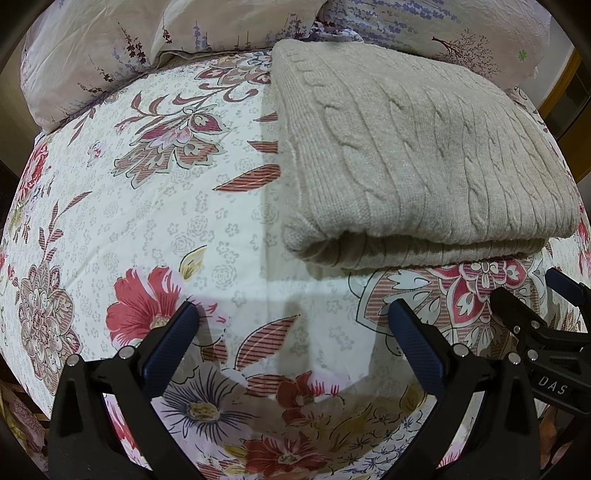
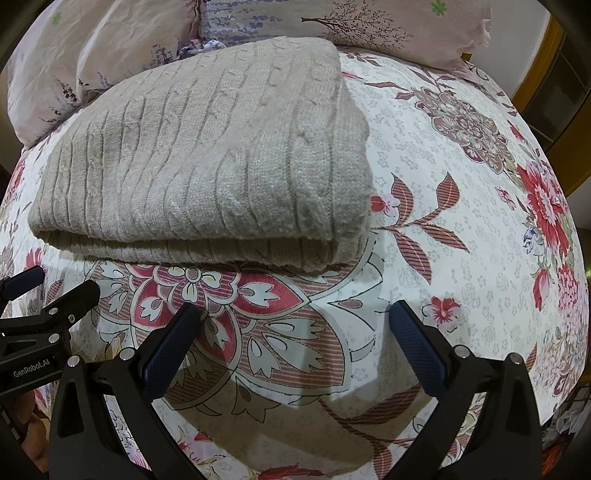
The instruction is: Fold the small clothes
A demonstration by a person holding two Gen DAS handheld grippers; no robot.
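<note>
A beige cable-knit sweater (image 1: 417, 155) lies folded into a thick rectangle on the floral bedsheet (image 1: 155, 206), its folded edge toward me. It also shows in the right wrist view (image 2: 207, 166). My left gripper (image 1: 293, 314) is open and empty, hovering over the sheet just in front of the sweater's near left corner. My right gripper (image 2: 295, 314) is open and empty, in front of the sweater's near right corner. Each gripper shows at the edge of the other's view: the right one (image 1: 546, 325) and the left one (image 2: 48, 295).
Pillows (image 1: 110, 55) with a lavender print lie behind the sweater at the head of the bed, also in the right wrist view (image 2: 388, 29). A wooden frame (image 2: 543, 74) stands at the far right. The bedsheet (image 2: 461, 206) spreads out on both sides.
</note>
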